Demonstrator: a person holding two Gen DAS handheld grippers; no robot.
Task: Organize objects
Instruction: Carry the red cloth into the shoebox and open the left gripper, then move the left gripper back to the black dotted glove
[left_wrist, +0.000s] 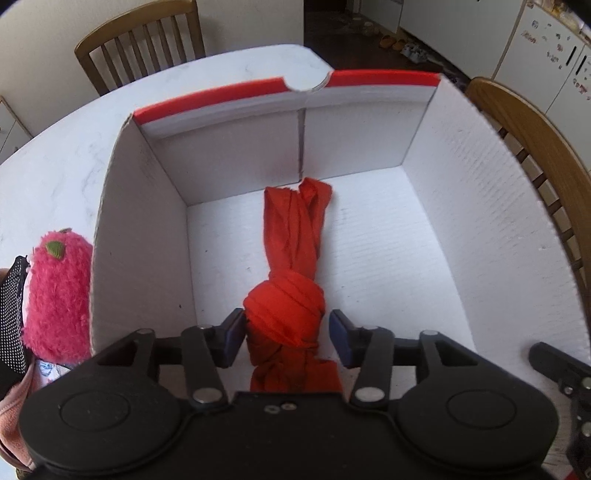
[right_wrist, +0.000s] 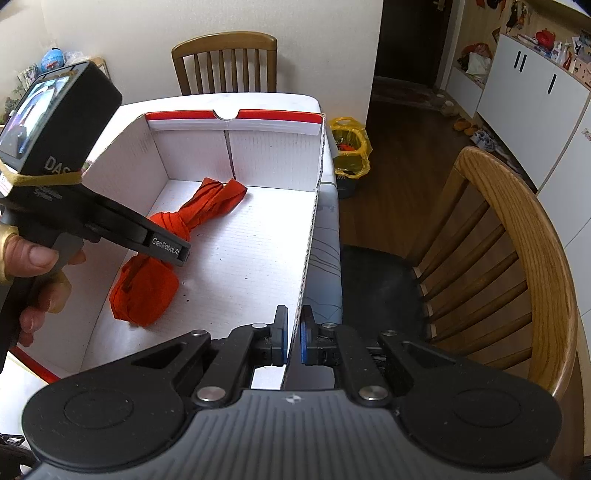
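Observation:
A knotted red cloth lies on the floor of a white cardboard box with a red far rim. My left gripper is open inside the box, its pads either side of the knot with a gap on the right. The right wrist view shows the cloth and the left gripper's body above it. My right gripper is shut on the box's right wall near its front end.
A pink plush toy and a dotted black item lie on the white table left of the box. Wooden chairs stand behind and right of the table. A yellow bag sits on the floor.

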